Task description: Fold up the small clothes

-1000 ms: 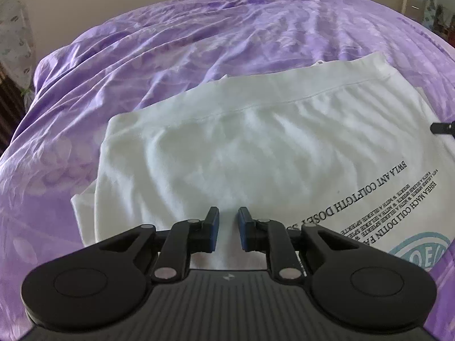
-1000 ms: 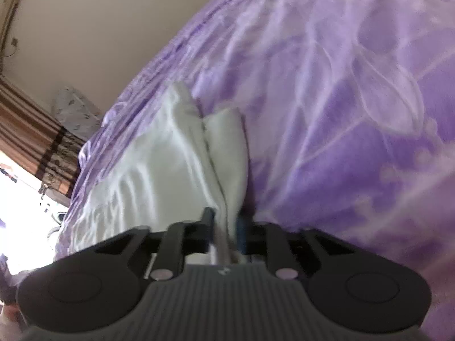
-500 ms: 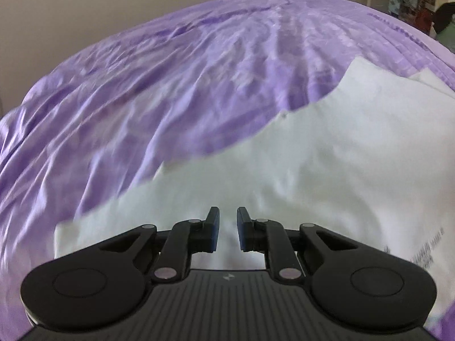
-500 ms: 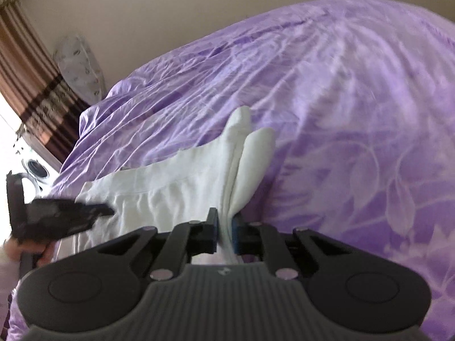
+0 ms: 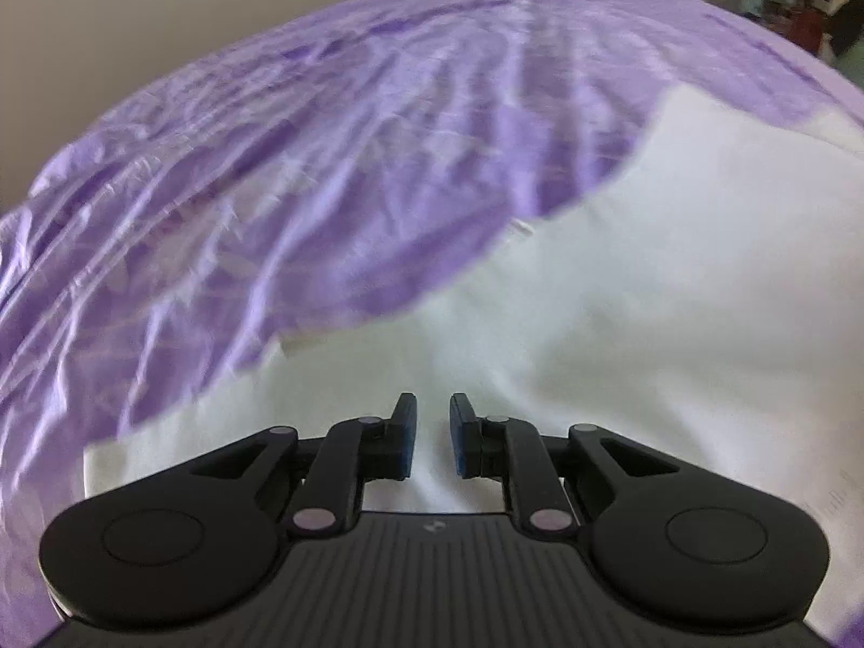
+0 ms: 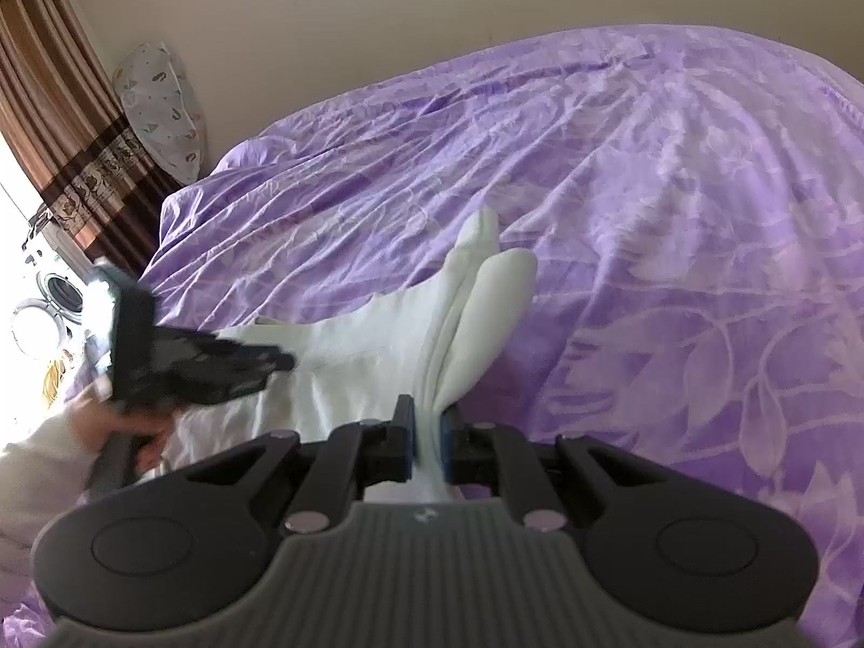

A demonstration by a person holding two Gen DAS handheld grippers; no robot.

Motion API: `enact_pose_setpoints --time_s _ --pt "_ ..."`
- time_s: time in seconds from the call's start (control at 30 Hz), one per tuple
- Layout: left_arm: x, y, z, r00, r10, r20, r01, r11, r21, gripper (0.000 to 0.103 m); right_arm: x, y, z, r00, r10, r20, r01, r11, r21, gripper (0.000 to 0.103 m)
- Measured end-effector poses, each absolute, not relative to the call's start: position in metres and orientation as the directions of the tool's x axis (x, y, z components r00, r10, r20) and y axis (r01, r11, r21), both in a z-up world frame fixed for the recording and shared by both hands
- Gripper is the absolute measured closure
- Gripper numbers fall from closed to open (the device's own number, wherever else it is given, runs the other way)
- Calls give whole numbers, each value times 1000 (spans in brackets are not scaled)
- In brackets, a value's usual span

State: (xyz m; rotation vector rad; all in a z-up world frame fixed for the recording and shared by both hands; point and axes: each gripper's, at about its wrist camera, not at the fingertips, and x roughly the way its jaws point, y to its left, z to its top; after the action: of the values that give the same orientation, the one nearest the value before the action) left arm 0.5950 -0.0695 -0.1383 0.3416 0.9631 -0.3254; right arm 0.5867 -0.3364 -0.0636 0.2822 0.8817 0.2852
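The purple bedspread (image 6: 675, 205) fills nearly everything in front of me, creased and patterned with pale leaves, running back to a plain beige wall (image 6: 378, 5). Far off to my left hang brown striped curtains (image 6: 65, 124), with a patterned pillow (image 6: 162, 108) propped against the wall beside them and the round door of a washing machine (image 6: 59, 286) lower down in bright light. On the bedspread lies the white garment (image 5: 621, 335), a small piece of clothing spread mostly flat; from my left-hand camera it covers the near and right part of the bed, its far edge running diagonally against the purple. From my right-hand camera one edge of it is bunched and lifted into a narrow ridge of folds that rises from the flat part toward me. My right gripper (image 6: 426, 443) is pinched nearly closed on that gathered white fabric, the cloth pressed between the two blue-lined pads. My left gripper (image 5: 432, 437) sits over the flat white cloth with its jaws a narrow gap apart; nothing is between them. In the right-hand view that left gripper appears as a blurred black shape, with my hand (image 6: 113, 421) and a pale sleeve (image 6: 38, 475) behind it.
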Motion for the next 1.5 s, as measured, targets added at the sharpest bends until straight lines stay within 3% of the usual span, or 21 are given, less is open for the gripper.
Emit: enact_pose_setpoints --time_s 0.3,0.73,1.0,1.17,1.5 --pt "526 -92 -159 418 -160 -894 549 829 108 88 579 -321 -49 634 342 -693 -97 925 368 99" --pt "470 -81 -153 349 -231 -908 562 827 5 89 581 -294 -22 635 330 -699 -133 938 321 99" --pt "463 -76 -183 325 -243 -914 497 866 -53 96 581 -290 -22 632 328 -702 -122 937 328 99" --pt "451 -55 -157 311 -319 -895 490 861 -136 96 582 -280 -16 632 330 -701 -154 940 304 99" --pt "425 -62 -175 271 -308 -912 520 844 -131 96 578 -273 -14 626 346 -699 -150 933 328 99"
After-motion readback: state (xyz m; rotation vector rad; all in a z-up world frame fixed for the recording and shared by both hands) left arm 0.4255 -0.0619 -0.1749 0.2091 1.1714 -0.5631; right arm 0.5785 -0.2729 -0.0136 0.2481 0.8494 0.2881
